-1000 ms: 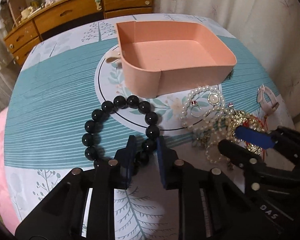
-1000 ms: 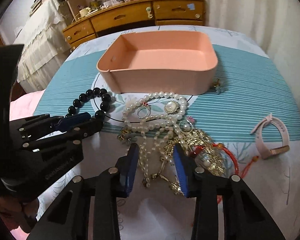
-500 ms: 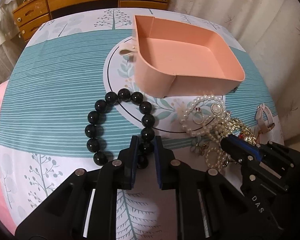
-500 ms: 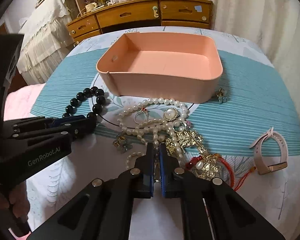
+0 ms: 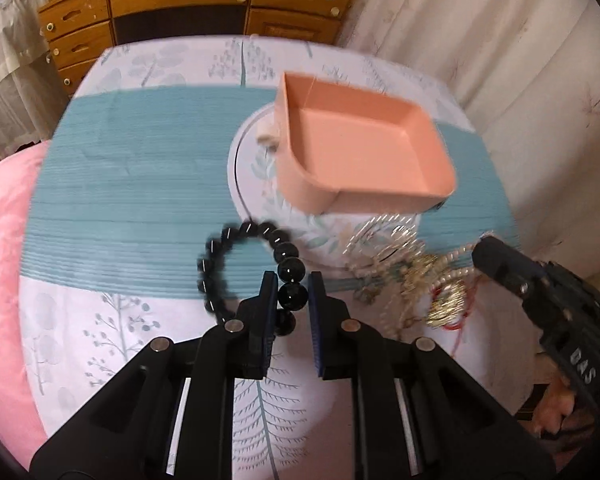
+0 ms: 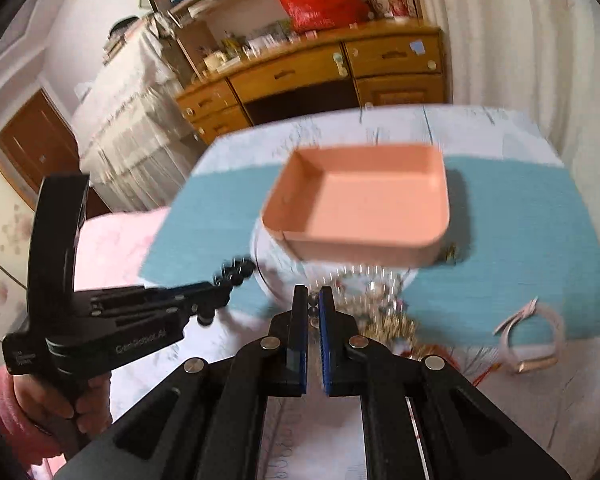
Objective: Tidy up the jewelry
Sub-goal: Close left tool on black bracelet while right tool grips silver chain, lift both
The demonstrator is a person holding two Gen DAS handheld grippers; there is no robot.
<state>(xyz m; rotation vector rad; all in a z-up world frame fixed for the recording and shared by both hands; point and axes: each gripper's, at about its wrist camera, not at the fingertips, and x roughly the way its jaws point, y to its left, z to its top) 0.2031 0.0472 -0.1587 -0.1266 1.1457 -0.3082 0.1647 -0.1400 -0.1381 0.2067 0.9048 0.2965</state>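
Note:
My left gripper (image 5: 293, 284) is shut on the black bead bracelet (image 5: 216, 258) and holds it lifted above the table; the bracelet hangs from it in the right wrist view (image 6: 232, 274) too. My right gripper (image 6: 313, 302) is shut on the pearl necklace (image 6: 366, 280), whose strands trail up from the jewelry pile (image 5: 416, 272). The empty pink tray (image 5: 364, 152) stands beyond both grippers at mid table, and it also shows in the right wrist view (image 6: 364, 208).
A pink watch (image 6: 532, 340) lies at the right on the patterned tablecloth (image 5: 132, 184). A small earring (image 6: 452, 252) lies by the tray's right corner. A wooden dresser (image 5: 196, 4) stands behind the table, curtains at the right.
Both grippers have risen and pulled back from the table. The black bracelet has lifted with the left one, and pearl strands have lifted out of the pile with the right one.

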